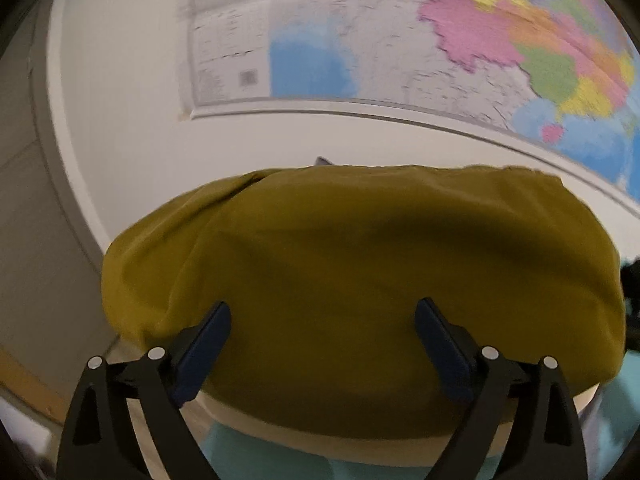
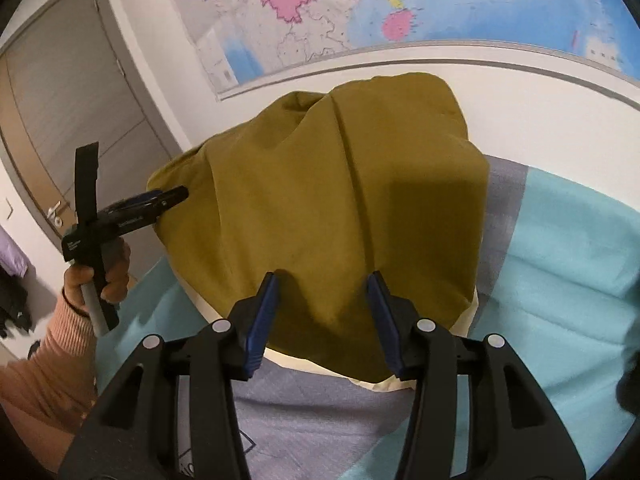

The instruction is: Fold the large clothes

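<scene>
the left gripper (image 1: pixel 323 312) gapes wide over the folded mustard cloth (image 1: pixel 360 272), gripping nothing. at three o'clock, the right gripper (image 2: pixel 322 280) stands half open, empty, over the same cloth on the bed (image 2: pixel 580 240).

Centre: folded mustard cloth (image 2: pixel 320 208) lies in a mound, filling the surface ahead of both tongs.
Far side: white wall (image 2: pixel 520 100) rises close behind the cloth, with a map (image 2: pixel 440 4) hung above.
Right: open stretch of turquoise blanket (image 2: pixel 572 248), nothing standing on it.
Left: left tongs (image 2: pixel 170 196) and hand (image 2: pixel 108 272) sit at the cloth's left edge.
Far left: grey door (image 2: pixel 72 128), well apart.
</scene>
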The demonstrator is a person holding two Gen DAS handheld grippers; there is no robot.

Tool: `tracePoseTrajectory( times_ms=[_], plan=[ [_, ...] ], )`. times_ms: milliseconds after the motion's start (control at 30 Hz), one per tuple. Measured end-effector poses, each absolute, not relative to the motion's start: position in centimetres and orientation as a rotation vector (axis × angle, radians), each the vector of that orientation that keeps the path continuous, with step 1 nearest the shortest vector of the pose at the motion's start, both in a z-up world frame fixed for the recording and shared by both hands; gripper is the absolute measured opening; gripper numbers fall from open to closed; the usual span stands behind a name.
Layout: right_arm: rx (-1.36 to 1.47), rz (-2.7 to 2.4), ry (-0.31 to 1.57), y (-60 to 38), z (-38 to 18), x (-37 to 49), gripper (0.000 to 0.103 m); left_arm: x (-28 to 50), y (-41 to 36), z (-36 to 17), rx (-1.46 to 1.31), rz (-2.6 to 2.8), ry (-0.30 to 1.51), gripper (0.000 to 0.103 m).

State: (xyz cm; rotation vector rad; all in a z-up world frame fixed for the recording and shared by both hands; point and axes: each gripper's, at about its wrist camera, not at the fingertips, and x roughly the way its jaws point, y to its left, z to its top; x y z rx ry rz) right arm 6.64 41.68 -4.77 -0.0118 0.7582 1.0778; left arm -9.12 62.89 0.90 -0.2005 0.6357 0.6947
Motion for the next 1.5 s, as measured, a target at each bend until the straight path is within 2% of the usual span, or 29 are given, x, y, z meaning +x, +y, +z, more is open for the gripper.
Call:
tracePoseTrajectory(
  times_ms=[67,133,267,700,1500],
  plan=[
    [-0.009,1.069,0.73,41.1,-4.3,6.0,0.049,-10.3,61.9,1.7,-0.192,0.708,0.608,0.089],
    [-0.031,1.069,0.692,40.5,-3.6,4.7,0.059,-11.5,60.6,2.5,-0.184,0.696,0.58,0.089],
    [-0.065,1.077,0.633,40.0,-3.1,2.2,0.063,-14.1,57.3,3.2,-0.188,0.649,0.535,0.096],
    [-0.114,1.039,0.581,37.7,-4.3,-4.8,0.097,-16.7,48.3,-0.7,-0.283,0.632,0.626,0.096],
    [-0.099,1.065,0.581,34.8,-5.3,-8.7,0.097,-18.8,43.1,-1.2,-0.282,0.71,0.66,0.096]
  ],
)
